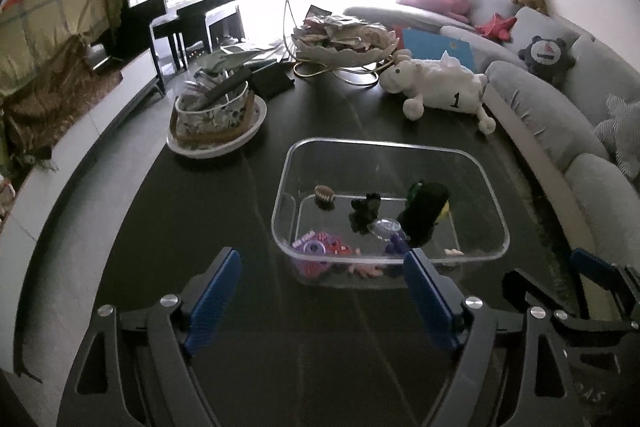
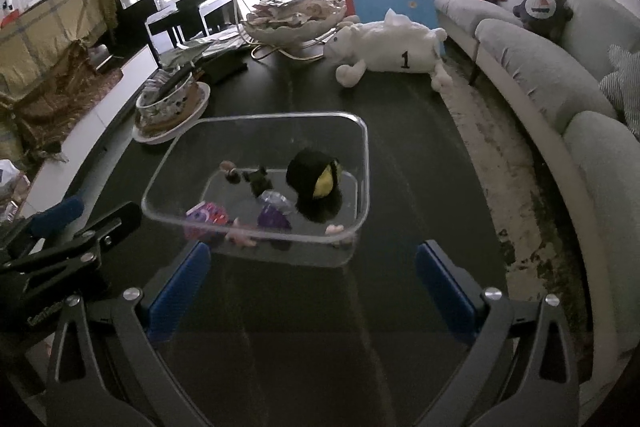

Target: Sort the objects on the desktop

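Note:
A clear plastic bin (image 1: 496, 203) (image 2: 362, 147) stands on the dark table (image 1: 200, 227) (image 2: 408, 147). Inside lie a black and yellow plush (image 1: 424, 211) (image 2: 316, 183), a small black figure (image 1: 364, 211) (image 2: 260, 179), a tiny brown football (image 1: 324, 193), purple and pink trinkets (image 1: 320, 247) (image 2: 208, 215) and a clear lid-like piece (image 1: 386, 227). My left gripper (image 1: 322, 295) hangs open just in front of the bin, nothing between its blue pads. My right gripper (image 2: 312, 291) is open too, empty, before the bin's near wall.
A white plush sheep (image 1: 436, 87) (image 2: 392, 47) lies at the back right. A patterned bowl on a white plate (image 1: 216, 115) (image 2: 172, 103) sits back left, a shell-shaped dish of packets (image 1: 344, 43) (image 2: 296, 15) behind. A grey sofa (image 1: 560, 115) (image 2: 560, 87) curves along the right.

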